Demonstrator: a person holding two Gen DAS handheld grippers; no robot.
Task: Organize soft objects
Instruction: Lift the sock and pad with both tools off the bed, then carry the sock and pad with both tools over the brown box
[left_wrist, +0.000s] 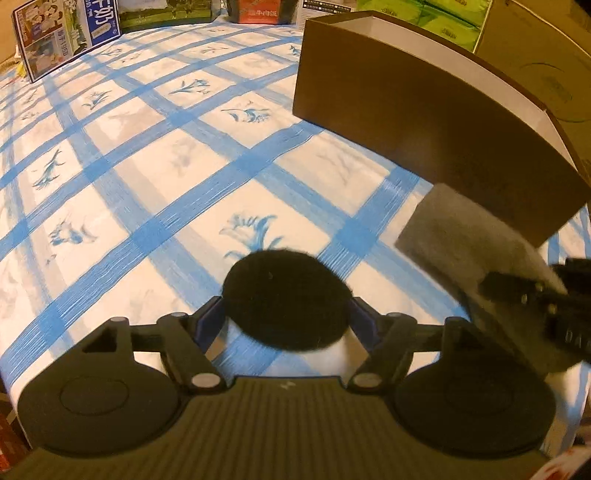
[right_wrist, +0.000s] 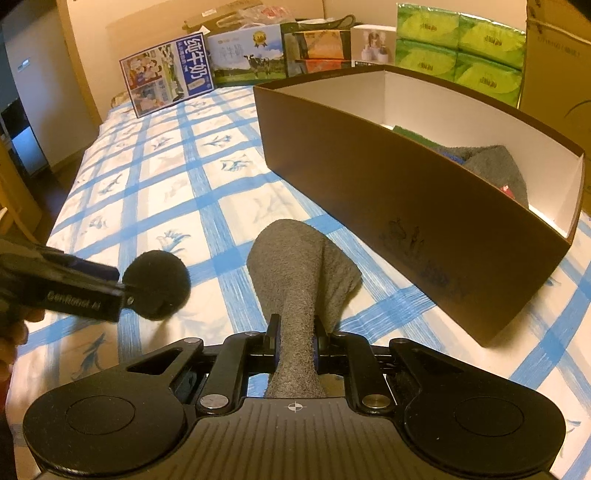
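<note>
Grey sock (right_wrist: 299, 280) sticks out forward from the right gripper (right_wrist: 295, 341), whose jaws are clamped on its narrow middle, the free end drooping onto the blue-checked bedsheet (right_wrist: 155, 177) just beside the brown box (right_wrist: 388, 192). Black pom-pom (left_wrist: 286, 299) sits between the widely parted fingers of the left gripper (left_wrist: 286, 314); whether the pads press it I cannot tell. Another grey cloth (right_wrist: 495, 166) lies inside the box.

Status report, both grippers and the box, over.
Right gripper shut on grey cloth. Left gripper wide around black pom-pom, grip unclear. Brown box open, grey towel inside. Nothing blocking.
</note>
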